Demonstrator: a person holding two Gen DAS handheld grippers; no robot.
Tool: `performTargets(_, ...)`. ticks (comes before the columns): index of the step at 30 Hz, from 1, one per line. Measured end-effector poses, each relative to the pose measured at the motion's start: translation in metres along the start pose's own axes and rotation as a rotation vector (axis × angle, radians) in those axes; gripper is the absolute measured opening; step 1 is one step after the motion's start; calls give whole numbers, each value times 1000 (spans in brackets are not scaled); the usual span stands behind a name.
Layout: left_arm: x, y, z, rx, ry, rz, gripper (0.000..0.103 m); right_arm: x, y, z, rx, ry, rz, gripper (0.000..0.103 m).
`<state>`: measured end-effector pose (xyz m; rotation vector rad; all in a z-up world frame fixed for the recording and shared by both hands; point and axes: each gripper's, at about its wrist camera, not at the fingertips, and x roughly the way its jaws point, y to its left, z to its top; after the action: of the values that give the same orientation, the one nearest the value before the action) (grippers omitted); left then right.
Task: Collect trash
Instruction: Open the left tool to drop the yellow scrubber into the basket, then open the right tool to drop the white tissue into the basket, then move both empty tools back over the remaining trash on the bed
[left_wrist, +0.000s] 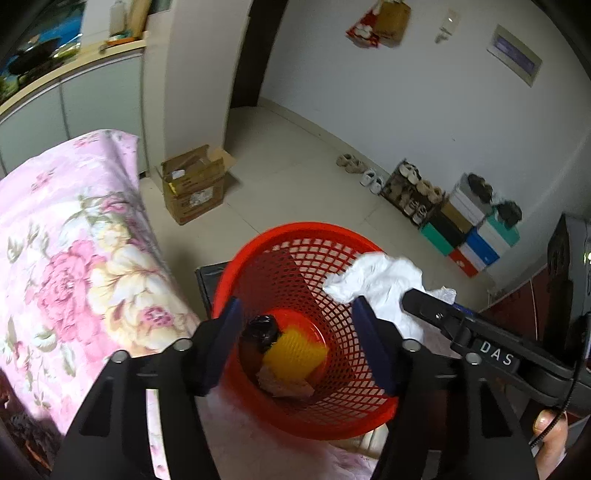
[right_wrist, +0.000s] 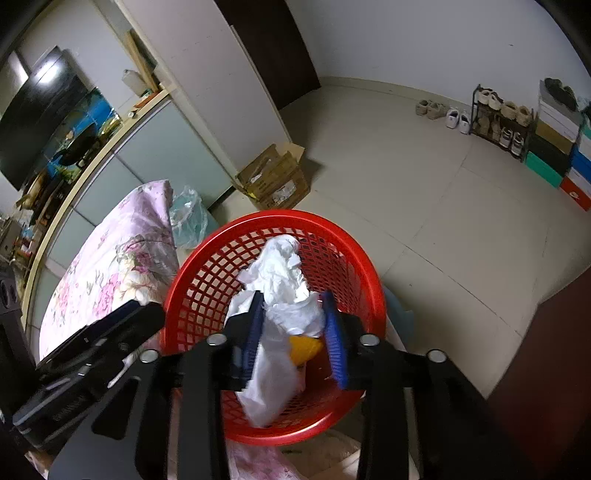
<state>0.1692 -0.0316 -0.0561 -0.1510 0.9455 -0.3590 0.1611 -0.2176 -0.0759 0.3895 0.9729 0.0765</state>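
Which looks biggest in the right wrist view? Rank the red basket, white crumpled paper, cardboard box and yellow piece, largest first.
1. red basket
2. white crumpled paper, between the right gripper fingers
3. cardboard box, though it sits farther away, so its true size is unsure
4. yellow piece, mostly hidden by the paper

The white tissue (right_wrist: 280, 332) hides most of the yellow item (right_wrist: 304, 349).

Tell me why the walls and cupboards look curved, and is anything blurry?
Both views bend straight lines because of fisheye lenses, with dark corners. In the left wrist view the wall decoration is smeared by blur. In the right wrist view the white crumpled paper is soft at its lower end, and the TV screen shows glare.
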Motion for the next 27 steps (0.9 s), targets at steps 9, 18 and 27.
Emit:
performTargets(9,-46,7,-2,3,-88,83,76,-14,3,-5,-6,-31,-6,48)
performTargets(18,-90,15,-22,21,-153,193,80,-35,35,-26,-124,-79,1,49)
performTargets(27,-126,23,-55,53,-176,264,80,-53,85,-55,-299,-113,46,58)
